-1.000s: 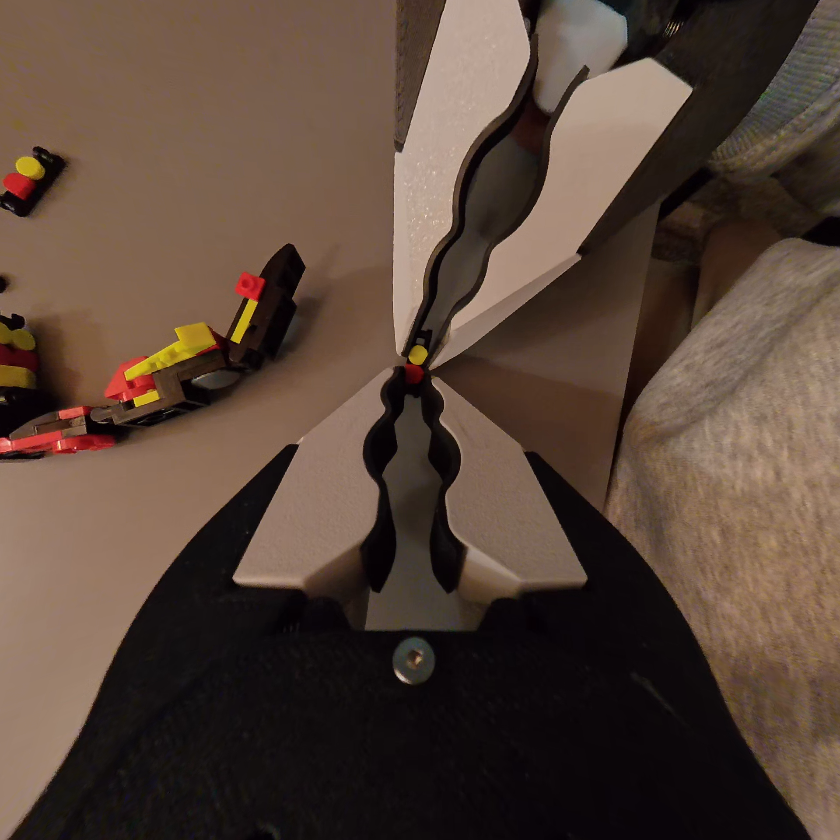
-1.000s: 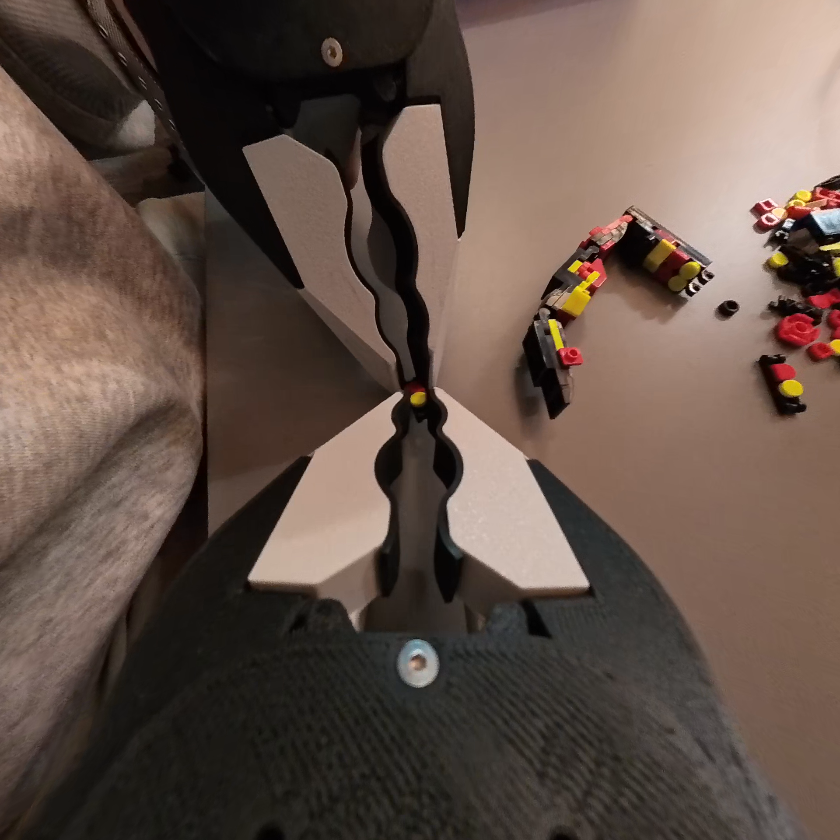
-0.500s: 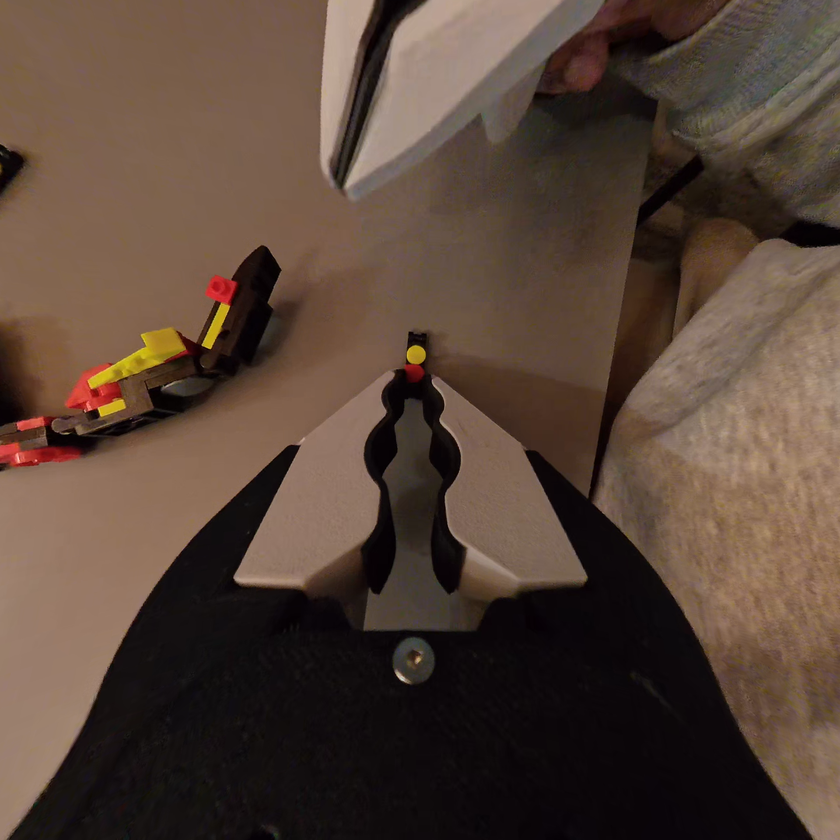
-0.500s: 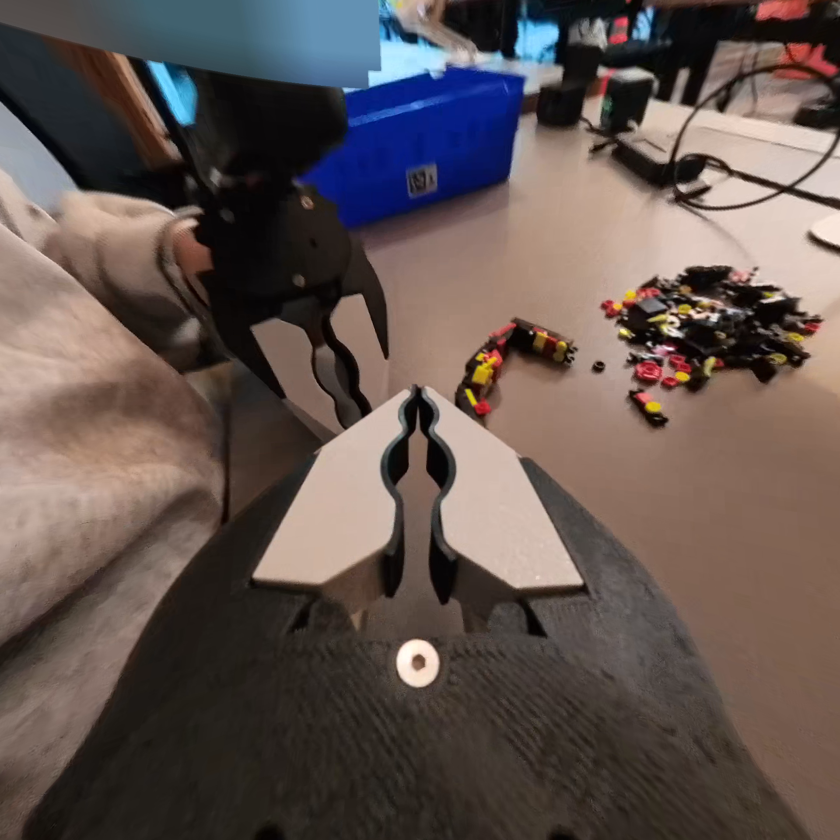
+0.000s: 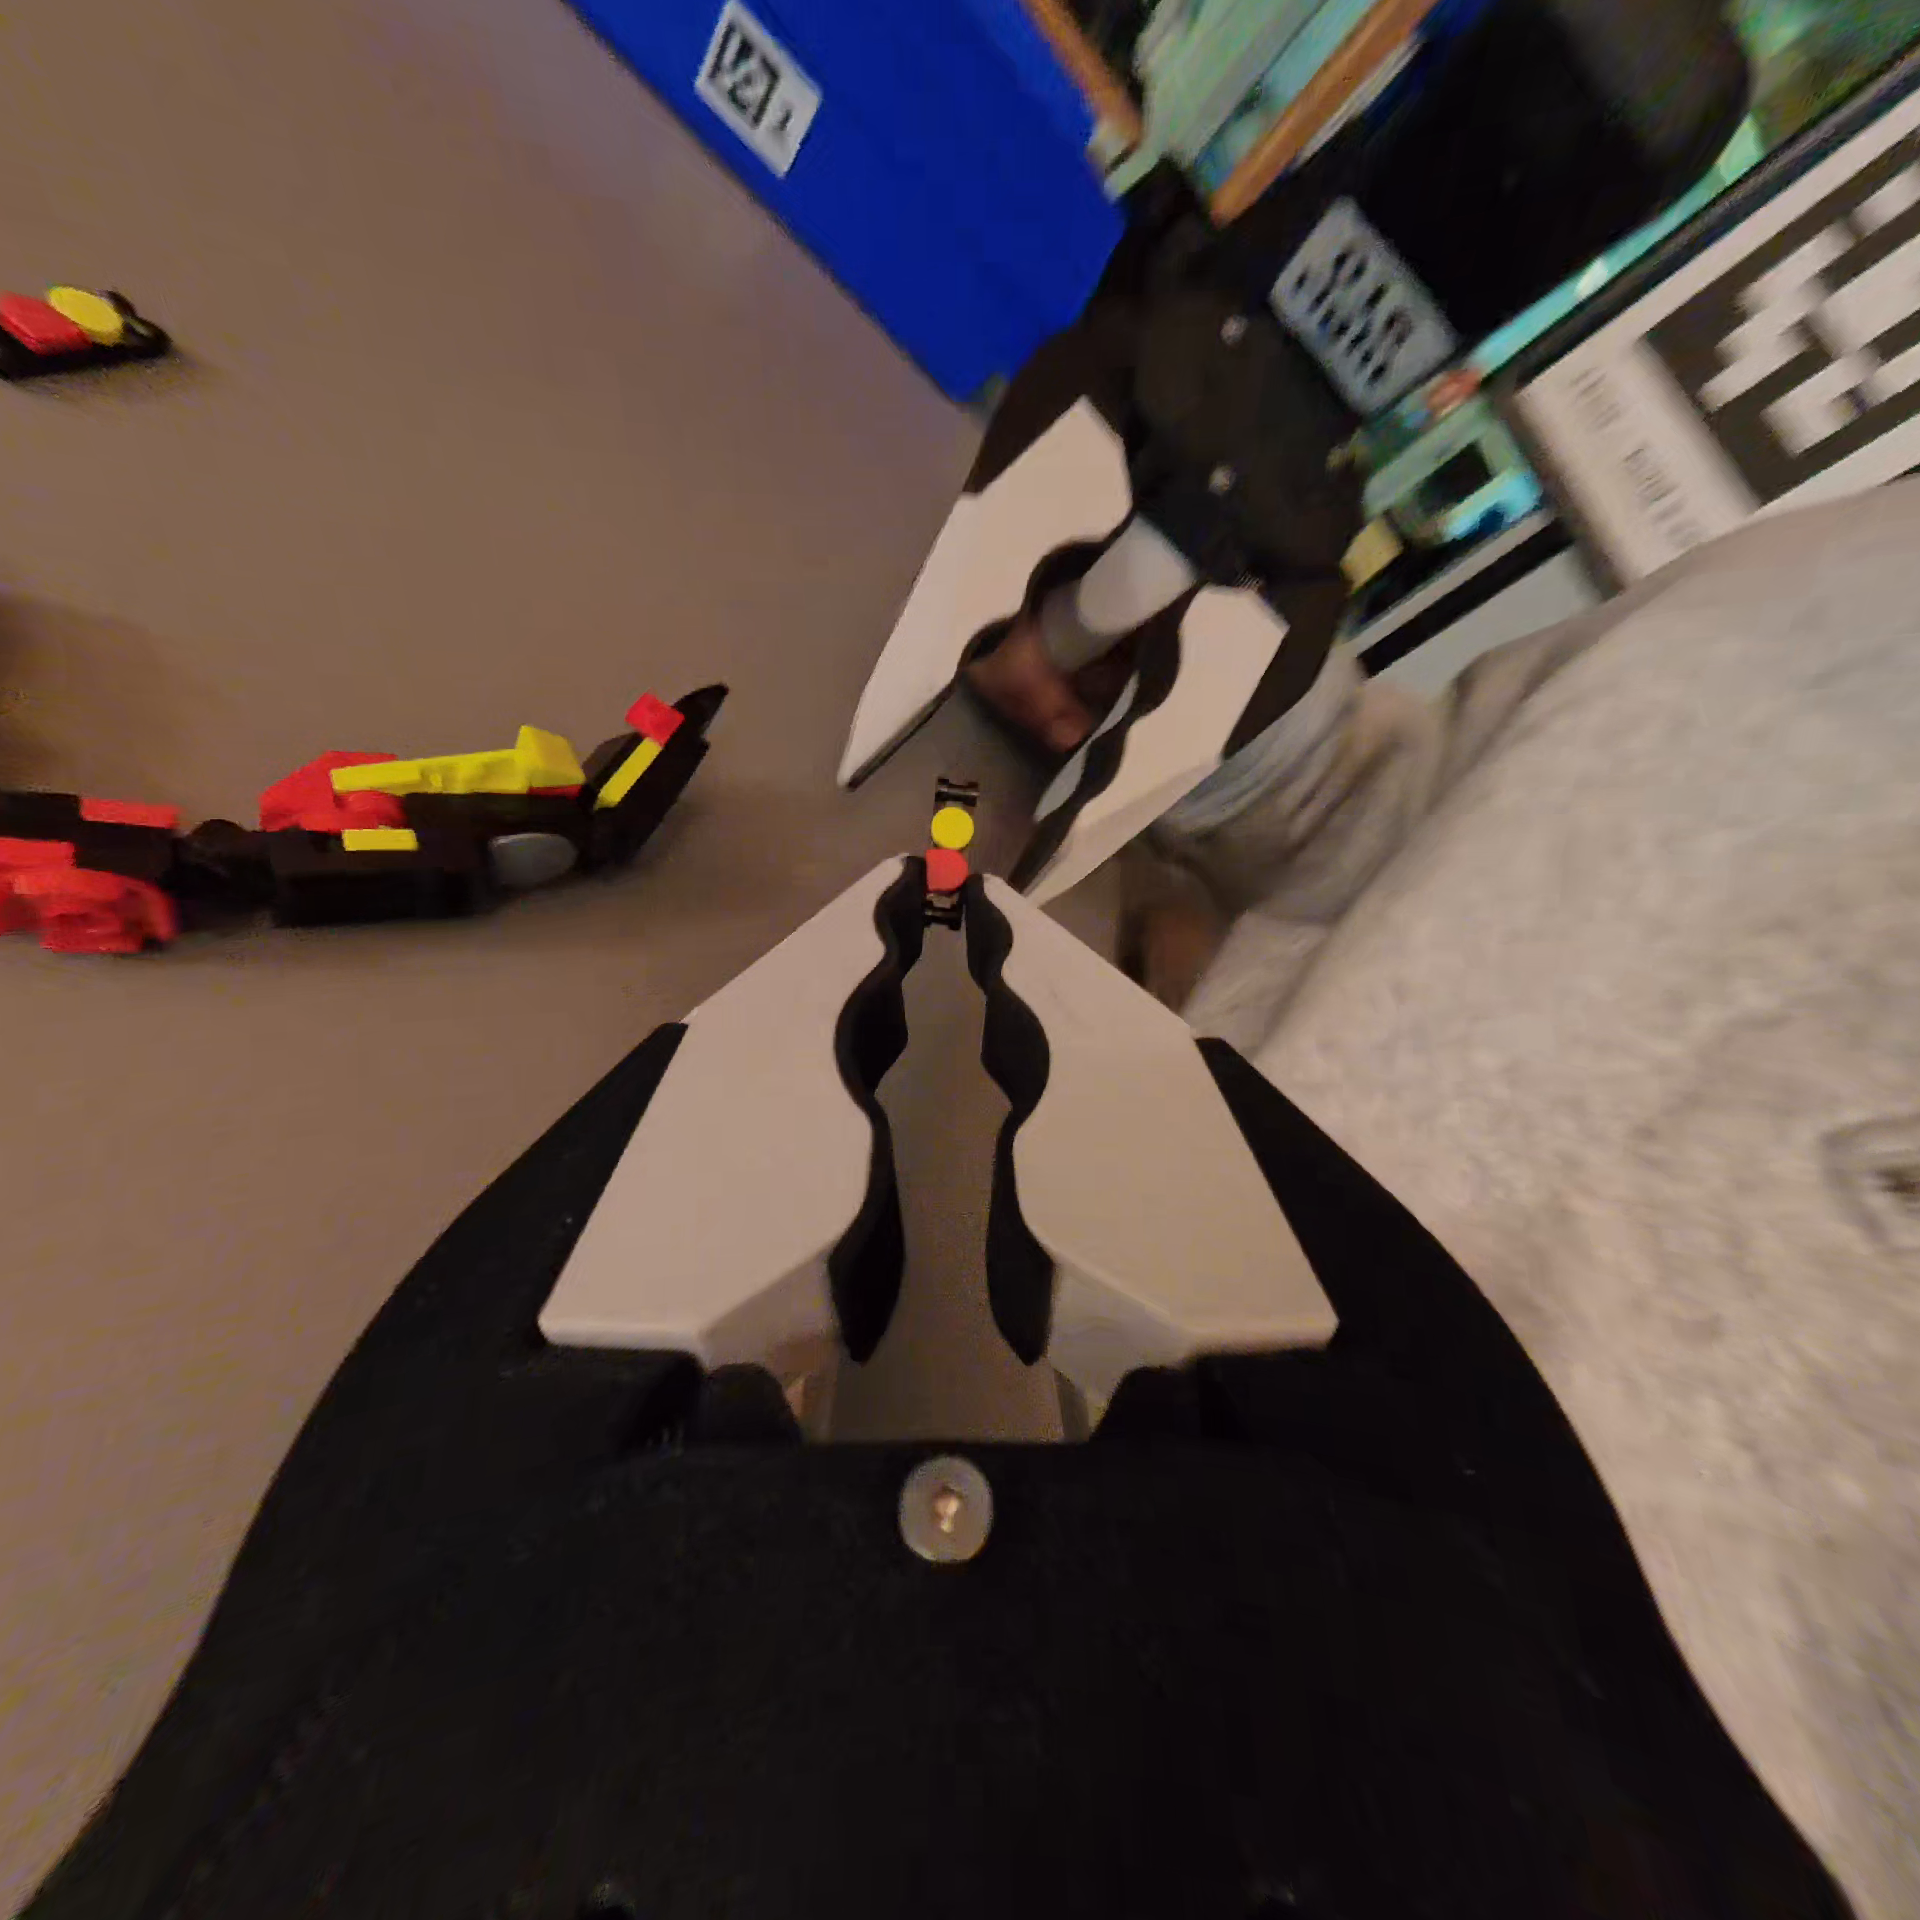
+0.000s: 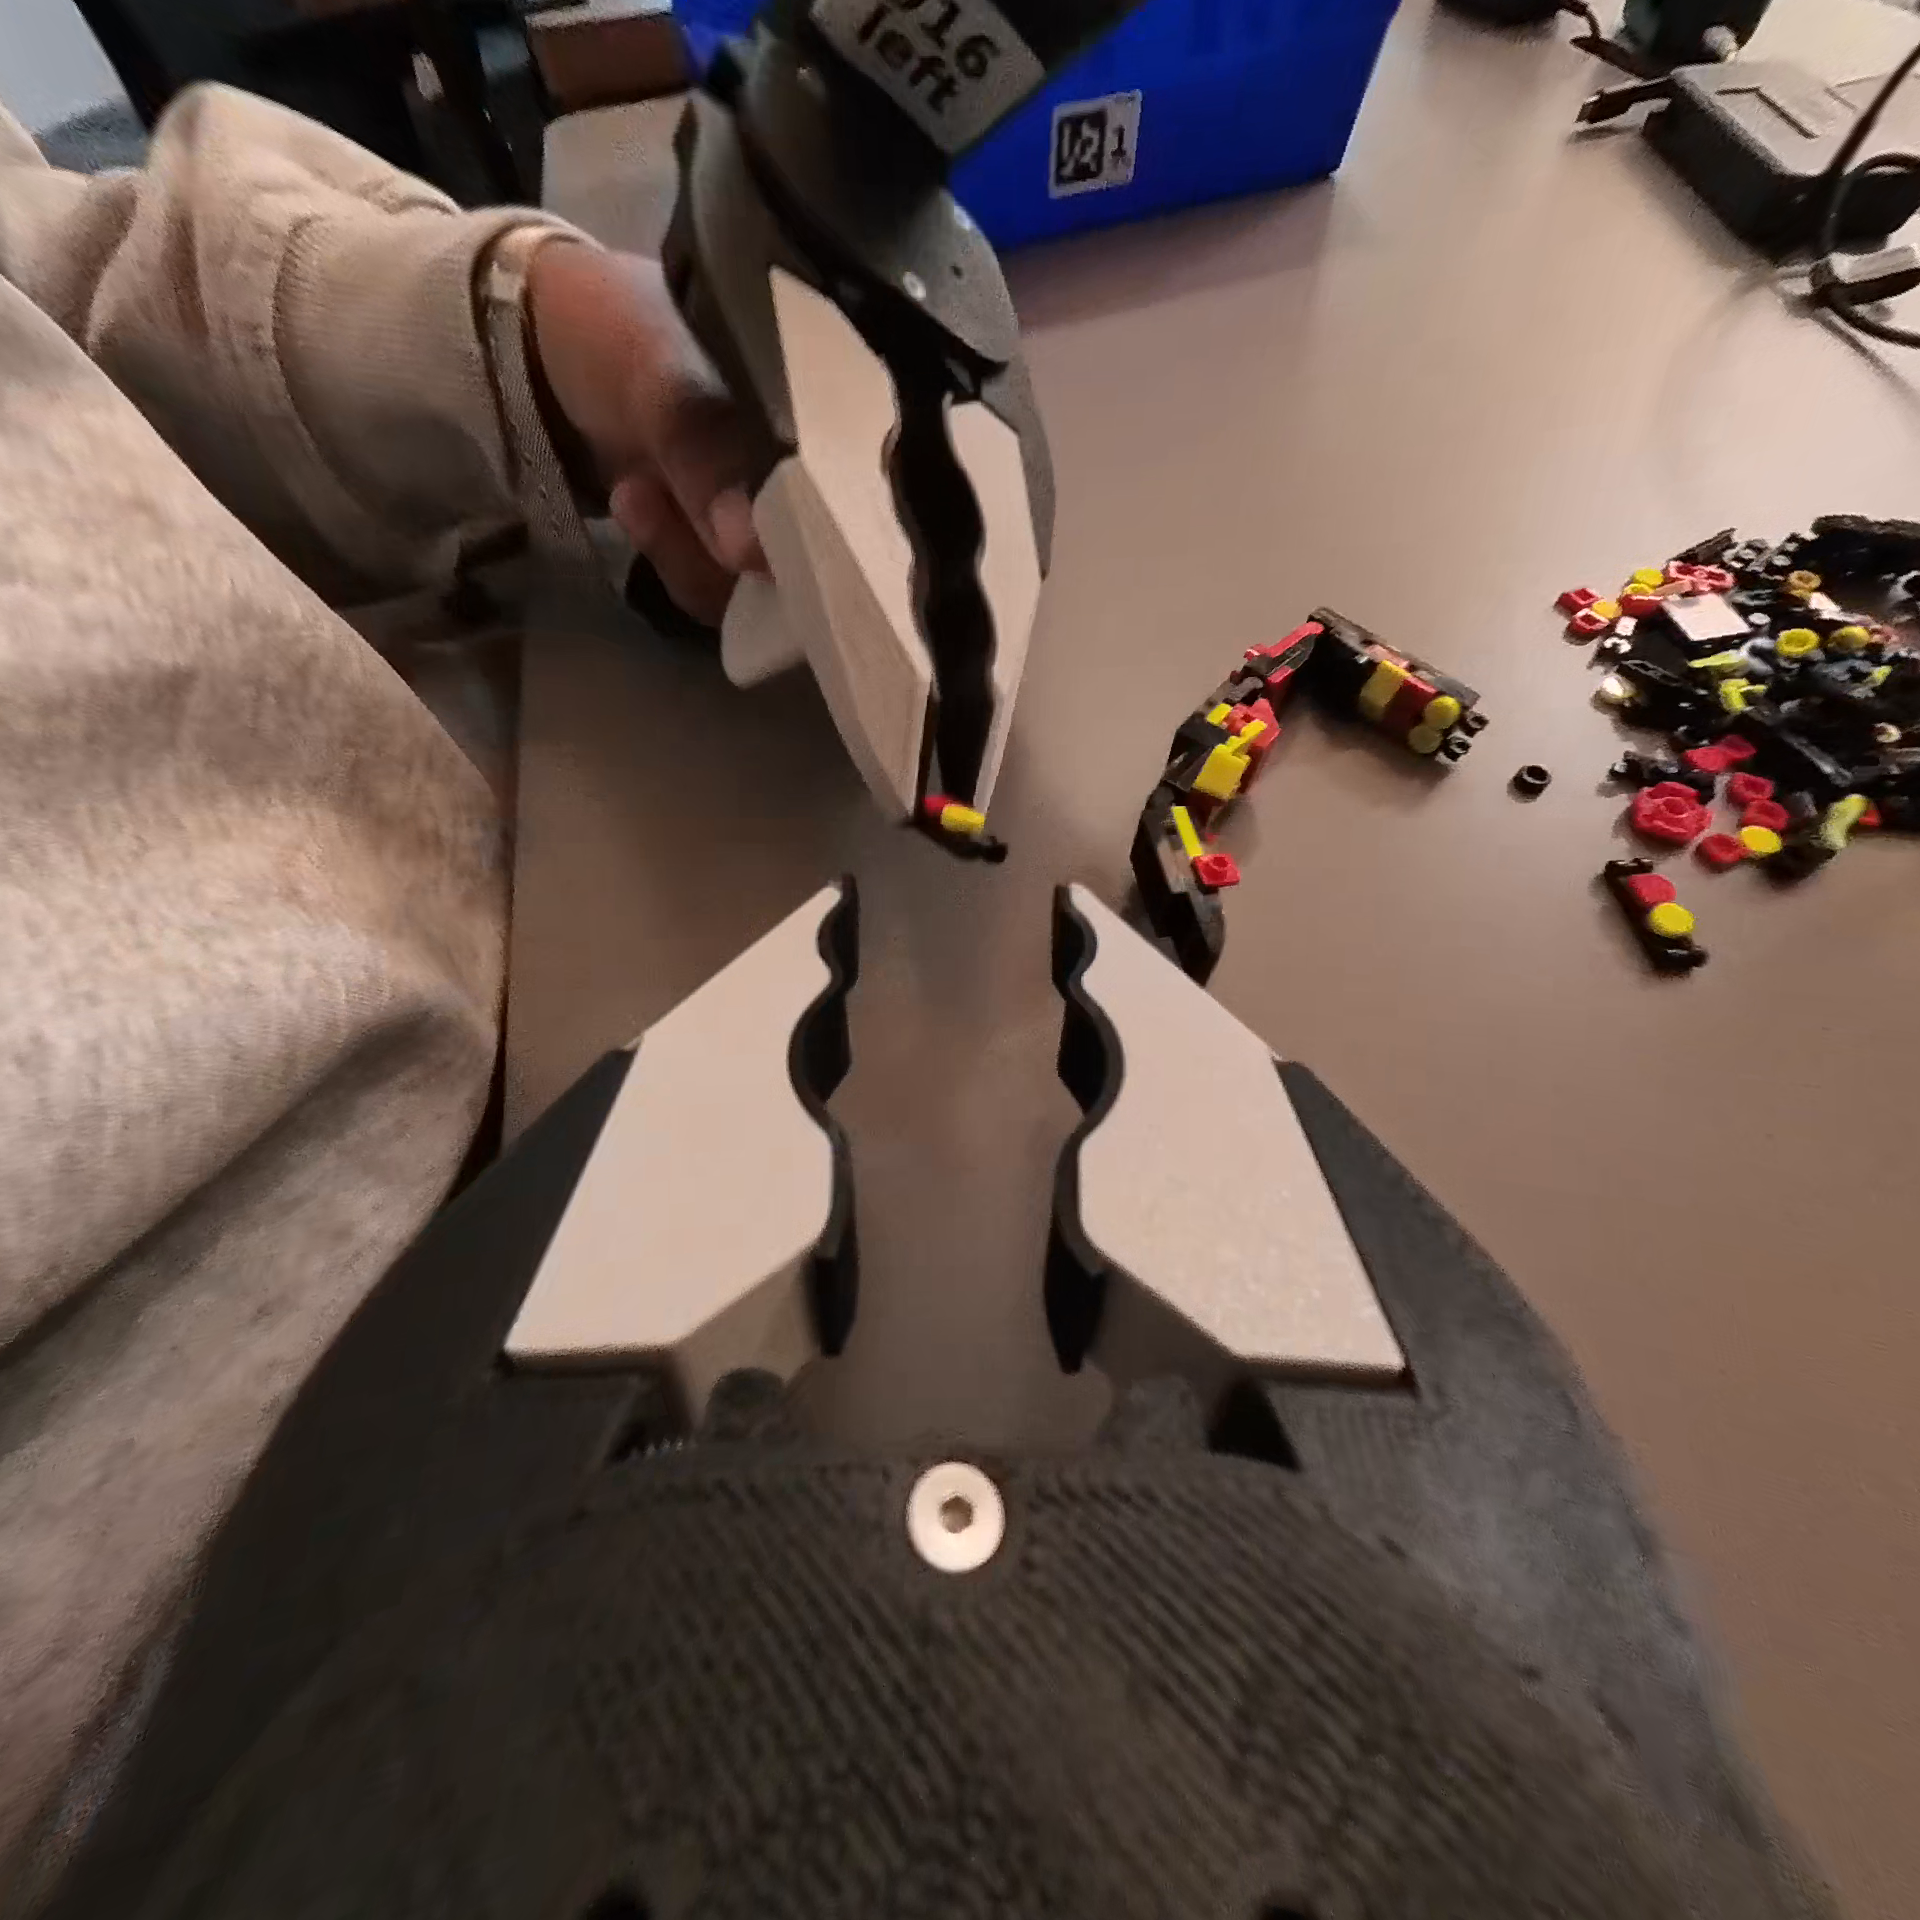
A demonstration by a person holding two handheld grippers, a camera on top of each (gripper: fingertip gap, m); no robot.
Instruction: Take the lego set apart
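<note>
My left gripper (image 5: 948, 883) is shut on one end of a small black lego piece (image 5: 951, 831) with a red and a yellow round stud, held above the table. In the right wrist view the left gripper (image 6: 951, 805) comes down from above with that piece (image 6: 958, 821) at its tips. My right gripper (image 6: 954, 899) is open and empty, its tips just short of the piece. One of its fingers (image 5: 987, 582) shows in the left wrist view beyond the piece. A black, red and yellow lego assembly (image 6: 1247, 748) lies on the table, also in the left wrist view (image 5: 447, 831).
A pile of loose lego parts (image 6: 1766, 686) lies at the right, with a small studded black strip (image 6: 1657, 909) and a black ring (image 6: 1527, 779) nearby. A blue bin (image 6: 1174, 114) stands at the back, a power adapter (image 6: 1756, 135) with cables at the far right. A grey sleeve (image 6: 208, 727) fills the left. Only a small space, under 4 cm, lies between the two pairs of fingers.
Both grippers held the small piece a second ago. The right gripper let go, pulled back and opened. The left gripper still holds the piece.
</note>
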